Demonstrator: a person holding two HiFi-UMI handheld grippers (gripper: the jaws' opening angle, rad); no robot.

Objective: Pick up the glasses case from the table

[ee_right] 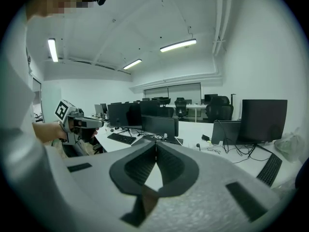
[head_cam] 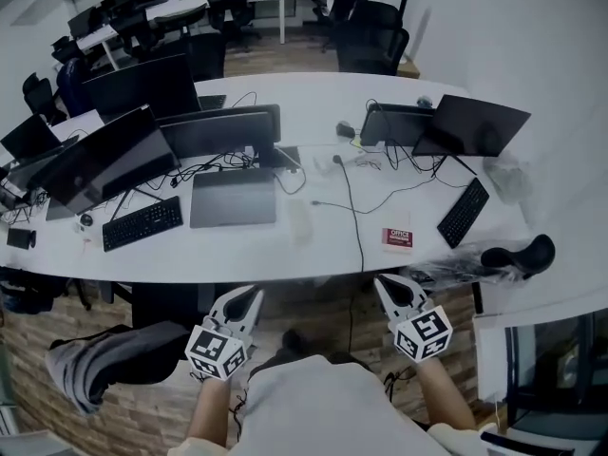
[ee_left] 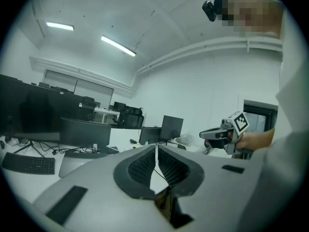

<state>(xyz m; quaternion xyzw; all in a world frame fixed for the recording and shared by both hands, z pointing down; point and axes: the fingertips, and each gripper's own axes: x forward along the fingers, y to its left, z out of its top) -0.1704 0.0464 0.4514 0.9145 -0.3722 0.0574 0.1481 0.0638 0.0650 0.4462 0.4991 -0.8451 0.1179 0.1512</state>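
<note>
A pale, whitish oblong thing [head_cam: 299,222], which may be the glasses case, lies on the long white table [head_cam: 313,255] near its front edge; it is too blurred to be sure. Both grippers hang short of the table edge, over the floor. My left gripper [head_cam: 254,296] is shut with nothing between its jaws, and the left gripper view shows its pads [ee_left: 145,166] meeting. My right gripper [head_cam: 381,282] is likewise shut and empty, its pads [ee_right: 169,164] touching at the tips. Each gripper shows in the other's view: the right gripper [ee_left: 212,133] and the left gripper [ee_right: 89,123].
On the table stand several black monitors [head_cam: 218,129], two keyboards [head_cam: 142,223] [head_cam: 463,212], a grey laptop [head_cam: 233,198], a red and white box [head_cam: 397,238] and trailing cables [head_cam: 353,207]. A black curved object [head_cam: 518,256] sits at the right. Office chairs [head_cam: 370,36] stand behind.
</note>
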